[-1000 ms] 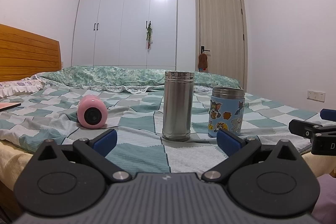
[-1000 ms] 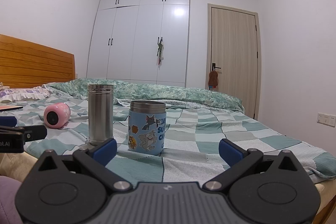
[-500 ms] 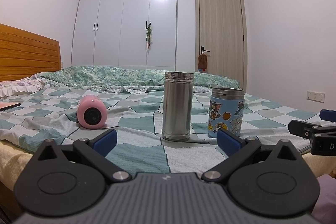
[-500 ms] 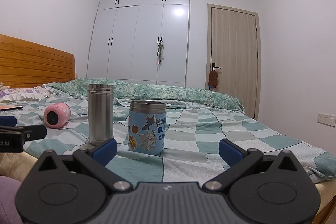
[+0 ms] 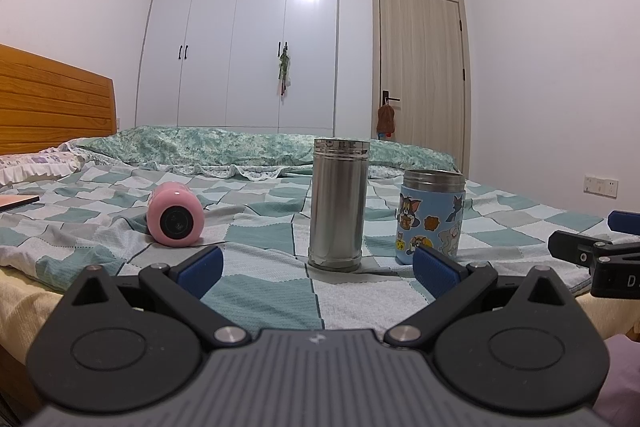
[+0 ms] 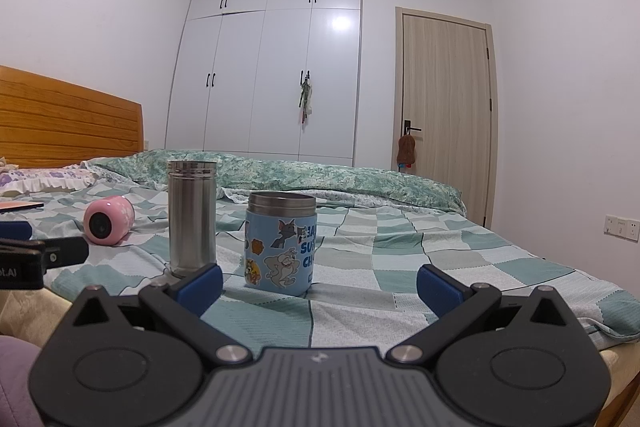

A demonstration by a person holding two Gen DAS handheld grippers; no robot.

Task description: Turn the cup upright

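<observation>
Spread wide and holding nothing above the bed (image 5: pixel 260 303): left gripper (image 5: pixel 316 269) and right gripper (image 6: pixel 318 283). Upright at 12 o'clock from the left one, steel flask (image 5: pixel 339 205); sticker cup (image 5: pixel 432 217) at 1; pink cup (image 5: pixel 175 215) on its side at 10, contents unseen.

The pink cup lying on its side (image 5: pixel 175 217) shows only its dark round end in the left wrist view; whether that end is base or mouth cannot be told. The right blue fingertip pad (image 5: pixel 434 269) covers the lower corner of the blue cartoon-sticker tin (image 5: pixel 432 217). In the right wrist view the left blue pad (image 6: pixel 200 285) hides the foot of the tall steel flask (image 6: pixel 191 217). The flat pink-edged book (image 6: pixel 20 205) is cut by the picture's left edge.
</observation>
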